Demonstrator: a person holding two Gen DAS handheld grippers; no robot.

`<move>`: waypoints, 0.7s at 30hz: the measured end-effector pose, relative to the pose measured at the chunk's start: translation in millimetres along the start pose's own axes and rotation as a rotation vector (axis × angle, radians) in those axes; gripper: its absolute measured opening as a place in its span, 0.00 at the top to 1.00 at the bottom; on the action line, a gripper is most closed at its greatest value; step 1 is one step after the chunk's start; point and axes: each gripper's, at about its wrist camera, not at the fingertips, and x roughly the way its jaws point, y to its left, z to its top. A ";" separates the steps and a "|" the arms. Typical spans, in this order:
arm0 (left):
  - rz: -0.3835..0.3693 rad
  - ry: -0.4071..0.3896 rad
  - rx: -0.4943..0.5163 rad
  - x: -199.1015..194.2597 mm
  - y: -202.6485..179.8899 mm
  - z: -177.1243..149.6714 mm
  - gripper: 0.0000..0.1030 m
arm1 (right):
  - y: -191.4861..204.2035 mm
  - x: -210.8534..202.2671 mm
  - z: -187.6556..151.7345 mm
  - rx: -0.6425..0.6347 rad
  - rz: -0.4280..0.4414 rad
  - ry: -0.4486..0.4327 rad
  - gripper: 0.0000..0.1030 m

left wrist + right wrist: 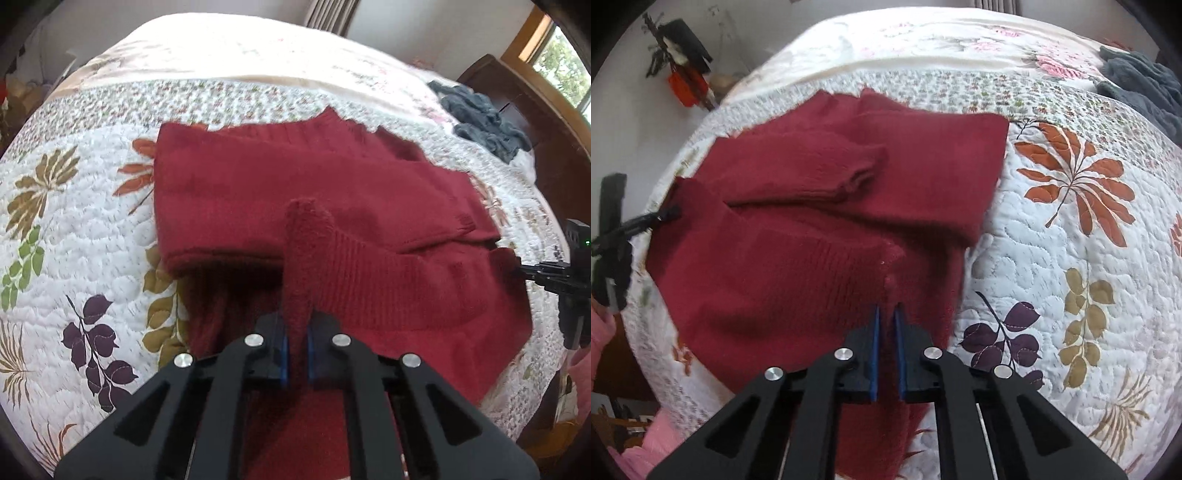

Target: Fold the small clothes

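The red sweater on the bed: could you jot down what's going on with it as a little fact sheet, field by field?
Garment: red knit sweater, sleeves folded over its body
Surface: leaf-print quilt on a bed
Left gripper: fingers shut on a bunched bit of the sweater's ribbed hem
Right gripper: fingers shut on the hem at another spot
Fold stage: hem lifted off the quilt, not yet laid over
Nearby: grey-blue cloth heaped near the bed's far edge

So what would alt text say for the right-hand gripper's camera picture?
A black two-finger gripper with blue pads pinches the near edge of a dark red knitted sweater lying partly folded on a white quilted bedspread printed with leaves. A second black gripper holds the sweater's left corner.
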 end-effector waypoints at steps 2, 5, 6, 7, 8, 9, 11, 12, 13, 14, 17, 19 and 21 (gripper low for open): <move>-0.008 0.035 -0.022 11.8 4.3 1.9 0.94 | -5.4 11.8 2.6 0.037 0.002 0.030 0.85; 0.032 0.072 -0.019 26.0 4.0 4.0 0.85 | -12.8 28.1 4.4 0.077 0.015 0.061 0.81; 0.046 0.076 -0.006 30.4 2.2 4.8 0.83 | -14.7 32.1 3.5 0.089 0.024 0.071 0.81; 0.050 0.079 0.000 32.5 0.8 4.9 0.82 | -16.0 36.5 2.8 0.098 0.036 0.081 0.81; 0.054 0.081 0.004 34.0 0.3 4.6 0.82 | -16.9 38.1 2.2 0.098 0.039 0.084 0.81; 0.060 0.082 0.006 35.2 -0.8 4.4 0.82 | -18.1 38.2 1.6 0.102 0.044 0.082 0.81; 0.063 0.078 0.002 34.2 -1.1 3.5 0.87 | -18.2 35.3 0.6 0.110 0.052 0.075 0.87; 0.063 0.068 -0.001 31.9 -1.8 2.7 0.94 | -16.6 32.3 -0.2 0.104 0.057 0.066 0.92; 0.060 0.059 -0.001 29.2 -2.7 1.9 0.95 | -14.7 27.8 -1.3 0.094 0.054 0.054 0.92; 0.058 0.046 0.001 24.8 -4.5 0.5 0.95 | -14.3 23.1 -3.2 0.089 0.054 0.047 0.92; 0.043 -0.001 -0.003 7.9 -8.8 -1.3 0.96 | -11.3 2.2 -5.8 0.092 0.079 0.000 0.93; 0.037 -0.043 0.002 -7.7 -13.7 -1.0 0.96 | -11.5 -15.9 -6.8 0.093 0.095 -0.037 0.93; 0.030 -0.086 0.012 -24.1 -19.2 1.0 0.96 | -11.5 -33.5 -5.9 0.094 0.115 -0.073 0.93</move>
